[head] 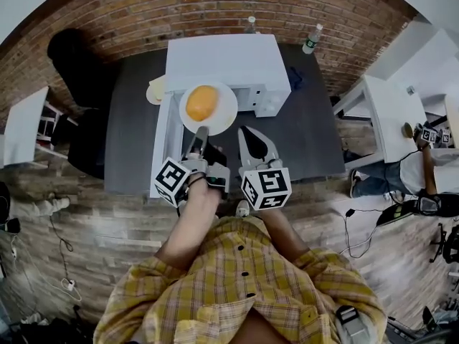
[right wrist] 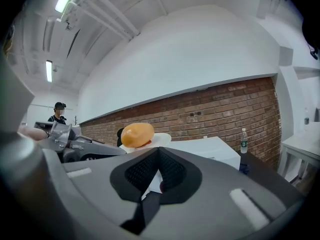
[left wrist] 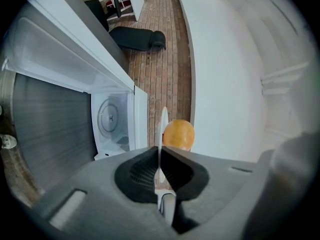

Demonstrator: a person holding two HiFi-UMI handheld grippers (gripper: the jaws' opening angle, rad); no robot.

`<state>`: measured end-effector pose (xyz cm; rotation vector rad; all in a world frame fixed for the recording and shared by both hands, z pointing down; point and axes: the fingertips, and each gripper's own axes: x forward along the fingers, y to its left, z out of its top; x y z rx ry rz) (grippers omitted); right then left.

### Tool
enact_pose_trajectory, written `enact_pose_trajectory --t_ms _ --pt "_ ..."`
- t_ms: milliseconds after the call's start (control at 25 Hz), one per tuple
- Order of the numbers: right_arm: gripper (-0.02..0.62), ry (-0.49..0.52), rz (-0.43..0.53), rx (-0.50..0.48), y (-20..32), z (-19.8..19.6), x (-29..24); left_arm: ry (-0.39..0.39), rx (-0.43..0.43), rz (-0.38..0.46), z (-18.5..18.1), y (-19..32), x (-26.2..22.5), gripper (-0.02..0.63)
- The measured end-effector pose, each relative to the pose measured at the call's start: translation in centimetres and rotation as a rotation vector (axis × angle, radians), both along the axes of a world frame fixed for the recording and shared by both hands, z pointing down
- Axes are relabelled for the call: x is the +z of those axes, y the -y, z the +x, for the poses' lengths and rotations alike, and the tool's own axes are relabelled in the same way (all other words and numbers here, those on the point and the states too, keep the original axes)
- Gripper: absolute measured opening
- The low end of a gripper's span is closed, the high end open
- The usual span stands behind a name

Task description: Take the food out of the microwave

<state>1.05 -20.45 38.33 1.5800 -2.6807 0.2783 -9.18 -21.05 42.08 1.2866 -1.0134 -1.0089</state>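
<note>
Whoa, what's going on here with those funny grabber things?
A person in a yellow checked shirt holds a grabber in each hand. The left gripper is clamped on the rim of a round white plate carrying a smooth orange-yellow lump of food, up in front of the white microwave, whose door is open. The right gripper is shut and empty beside it.

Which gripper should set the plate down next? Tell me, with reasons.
Left. The left gripper clamps the plate by its rim, food on it, outside the microwave; the right gripper holds nothing.
</note>
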Motion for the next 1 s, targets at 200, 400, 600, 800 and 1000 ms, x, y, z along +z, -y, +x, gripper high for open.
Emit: enact_pose_trajectory --t_ms 200,400,600,800,1000 --pt "0.000 -0.006 0.014 -0.004 0.5 -0.6 -0.4 0.007 -0.004 0.017 -0.6 -0.1 -1.2 0.012" --pt "0.000 -0.010 0.023 -0.004 0.8 -0.6 -0.8 0.005 0.004 0.020 -0.4 0.0 -1.4 0.012" --pt "0.000 -0.004 0.026 0.004 1.0 -0.2 -0.9 0.025 0.013 0.008 -0.3 0.2 -1.2 0.012" --pt "0.000 -0.006 0.027 0.007 1.3 -0.1 -0.8 0.019 0.013 0.007 -0.4 0.7 -1.1 0.011" --pt "0.000 -0.002 0.027 0.002 1.2 0.0 -0.9 0.013 0.014 0.006 -0.2 0.8 -1.1 0.012"
